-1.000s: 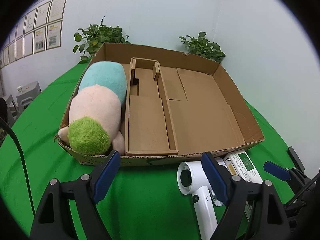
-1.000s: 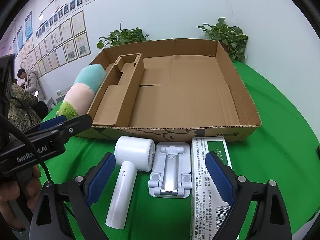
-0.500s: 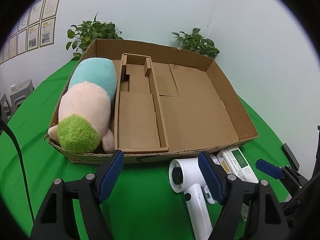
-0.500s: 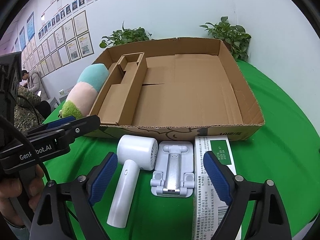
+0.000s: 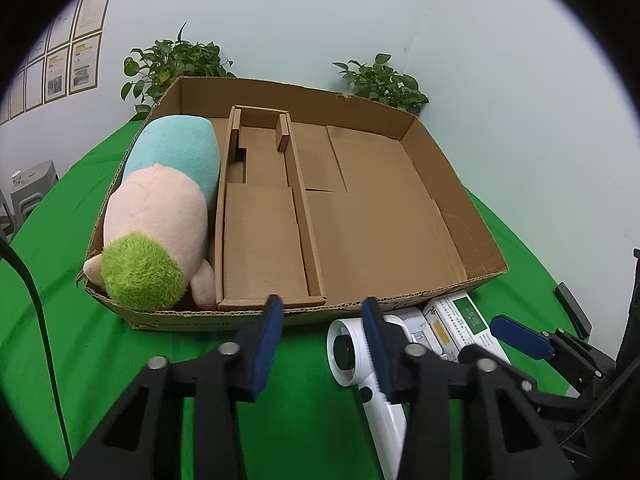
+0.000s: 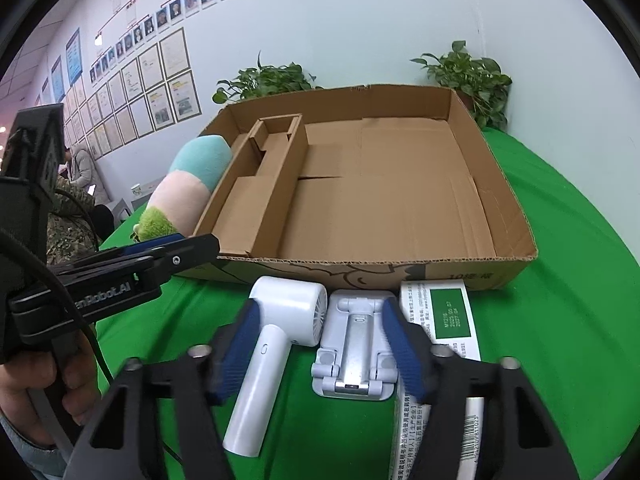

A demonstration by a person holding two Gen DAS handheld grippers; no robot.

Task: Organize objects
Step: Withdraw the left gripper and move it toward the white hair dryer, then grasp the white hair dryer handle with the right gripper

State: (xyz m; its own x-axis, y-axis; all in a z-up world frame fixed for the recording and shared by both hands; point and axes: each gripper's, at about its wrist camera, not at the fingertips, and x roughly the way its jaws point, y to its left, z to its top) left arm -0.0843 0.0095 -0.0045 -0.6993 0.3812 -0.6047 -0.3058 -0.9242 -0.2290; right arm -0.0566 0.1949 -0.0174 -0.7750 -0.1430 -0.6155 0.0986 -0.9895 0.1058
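A shallow cardboard box with inner dividers sits on the green cloth. A plush toy in blue, pink and green lies in its left compartment. In front of the box lie a white handheld fan, a white folding stand and a white and green carton. My left gripper hovers before the box's front wall, jaws closing with nothing between them. My right gripper hangs above the fan and stand, jaws closing, pads touching neither.
Two potted plants stand behind the box against the wall. Framed papers hang at the left, and a person sits there in the background. A hand holds the left gripper's handle.
Both pairs of jaws have narrowed a good deal from wide open. Neither hand has shifted noticeably and nothing on the table has moved.
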